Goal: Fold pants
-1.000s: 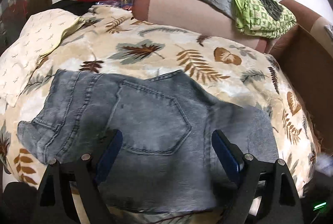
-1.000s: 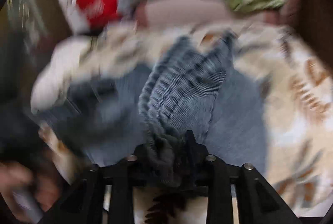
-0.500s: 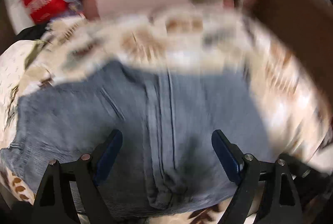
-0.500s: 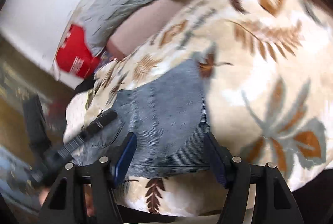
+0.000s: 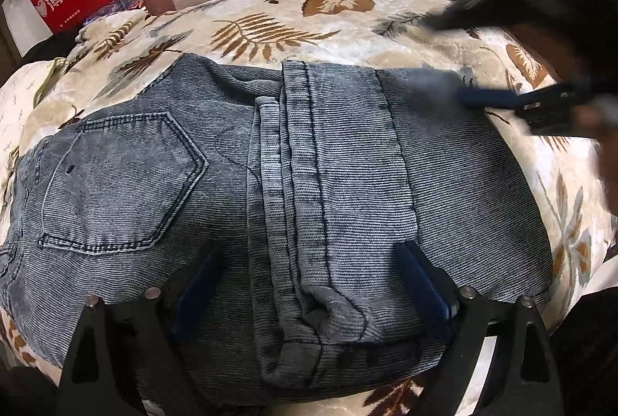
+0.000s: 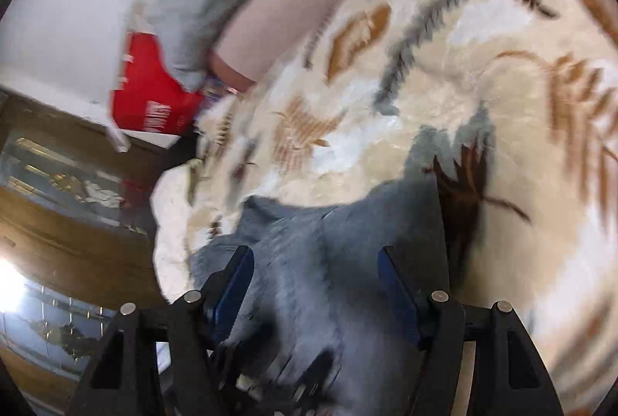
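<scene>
Lying folded across the leaf-print blanket (image 5: pixel 347 29), the grey jeans (image 5: pixel 309 165) now show the leg hems stacked over the seat, just right of the back pocket (image 5: pixel 116 176); a second ago only the seat and pocket showed, and the right gripper (image 6: pixel 314 284) was clamped on bunched denim. That gripper now stands with jaws wide apart, holding nothing, blurred at the jeans' far right edge. The left gripper (image 5: pixel 309 284) hovers over the near edge, jaws also spread and empty. The lengthwise fold appears done; likely one more fold or smoothing remains.
</scene>
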`<control>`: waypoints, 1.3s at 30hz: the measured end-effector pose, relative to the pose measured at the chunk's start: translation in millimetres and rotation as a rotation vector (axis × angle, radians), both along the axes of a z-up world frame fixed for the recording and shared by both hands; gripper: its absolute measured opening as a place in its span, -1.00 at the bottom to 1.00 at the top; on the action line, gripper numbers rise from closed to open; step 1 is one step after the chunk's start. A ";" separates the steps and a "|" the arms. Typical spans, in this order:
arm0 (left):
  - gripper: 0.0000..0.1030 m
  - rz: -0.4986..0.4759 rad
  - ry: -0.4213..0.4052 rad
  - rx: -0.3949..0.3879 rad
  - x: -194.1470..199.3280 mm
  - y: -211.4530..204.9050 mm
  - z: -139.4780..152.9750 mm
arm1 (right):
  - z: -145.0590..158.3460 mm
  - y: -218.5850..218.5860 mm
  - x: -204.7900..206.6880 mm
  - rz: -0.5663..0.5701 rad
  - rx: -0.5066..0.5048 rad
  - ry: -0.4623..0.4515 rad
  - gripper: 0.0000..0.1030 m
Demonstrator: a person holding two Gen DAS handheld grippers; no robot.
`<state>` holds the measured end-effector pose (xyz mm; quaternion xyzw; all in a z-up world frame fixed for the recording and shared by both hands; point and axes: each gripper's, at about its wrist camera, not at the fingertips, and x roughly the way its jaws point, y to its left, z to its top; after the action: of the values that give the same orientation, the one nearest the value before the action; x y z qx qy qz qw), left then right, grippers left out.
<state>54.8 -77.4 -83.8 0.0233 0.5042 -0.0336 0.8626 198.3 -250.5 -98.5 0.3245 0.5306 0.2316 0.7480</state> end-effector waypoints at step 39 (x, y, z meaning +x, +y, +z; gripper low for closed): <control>0.83 -0.001 -0.010 -0.016 0.3 2.2 0.4 | -20.4 -18.4 4.3 -0.035 -0.223 0.035 -0.19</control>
<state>55.1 -75.1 -83.4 0.0170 0.4998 -0.0380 0.8652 202.7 -268.9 -118.9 0.2525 0.5601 0.1523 0.7742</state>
